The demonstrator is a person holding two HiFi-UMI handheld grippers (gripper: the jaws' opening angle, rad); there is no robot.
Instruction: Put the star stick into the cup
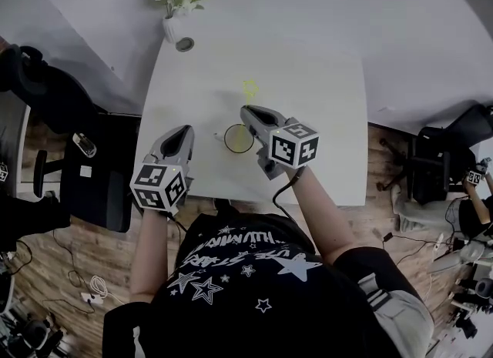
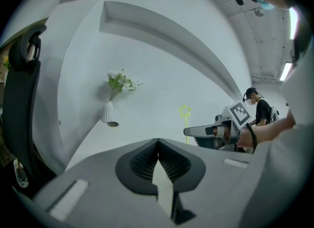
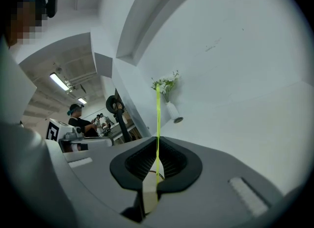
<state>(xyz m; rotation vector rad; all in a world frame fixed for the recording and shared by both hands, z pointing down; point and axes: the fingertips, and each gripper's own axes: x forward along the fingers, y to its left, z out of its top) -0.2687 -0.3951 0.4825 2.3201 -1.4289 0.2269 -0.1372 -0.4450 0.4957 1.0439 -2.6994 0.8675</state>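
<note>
**Right jaws clamped on the star stick, left jaws together and empty**

Jaws of the right gripper (image 3: 157, 165) are pressed onto the thin yellow-green star stick (image 3: 157, 119), which rises straight up out of the dark pads. From the head view the right gripper (image 1: 247, 110) reaches out over the white table (image 1: 323, 118), and the stick's star (image 1: 249, 87) shows just past its tip. The cup (image 1: 239, 138), a dark round rim seen from above, stands on the table just beside this gripper, on its left, between the two grippers. Whether the stick's lower end reaches into the cup cannot be told.

The left gripper (image 2: 157, 141) has its jaws meeting at the tips with nothing between them. It hangs over the near left part of the table (image 1: 183, 132), near the cup but apart from it. Its own view catches the star stick (image 2: 185, 111) upright above the right gripper (image 2: 192, 131).

A white vase (image 1: 171, 27) of flowers stands at the table's far edge, well apart from the cup
</note>
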